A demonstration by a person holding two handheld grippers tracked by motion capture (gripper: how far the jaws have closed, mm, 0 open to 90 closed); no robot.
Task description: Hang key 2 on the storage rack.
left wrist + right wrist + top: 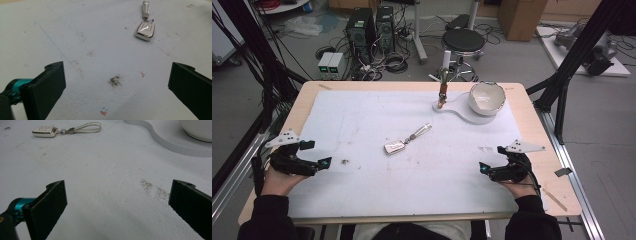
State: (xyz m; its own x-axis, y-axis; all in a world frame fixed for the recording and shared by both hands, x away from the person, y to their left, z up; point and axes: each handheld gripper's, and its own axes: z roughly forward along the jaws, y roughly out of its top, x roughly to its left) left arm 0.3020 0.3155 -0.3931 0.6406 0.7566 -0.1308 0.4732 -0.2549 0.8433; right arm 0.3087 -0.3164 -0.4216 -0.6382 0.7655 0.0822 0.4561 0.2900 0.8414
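Observation:
A silver-white car key fob (394, 147) with a pale strap (419, 131) lies near the middle of the white mat (362, 115). The fob (145, 30) lies well ahead of my left gripper (116, 82), whose jaws stand wide apart with nothing between them. My left gripper (314, 157) rests at the mat's left edge. At the mat's right side my right gripper (492, 162) is open too. In the right gripper view the fob (45, 131) lies far off at the upper left of that gripper (117, 202).
A white bowl (486, 98) sits on a white curved board (457, 108) at the back right, beside an upright stand with a white rod (444, 80). A dark smudge (115, 81) marks the mat. Beyond the table are a stool (463, 41) and computers (371, 27).

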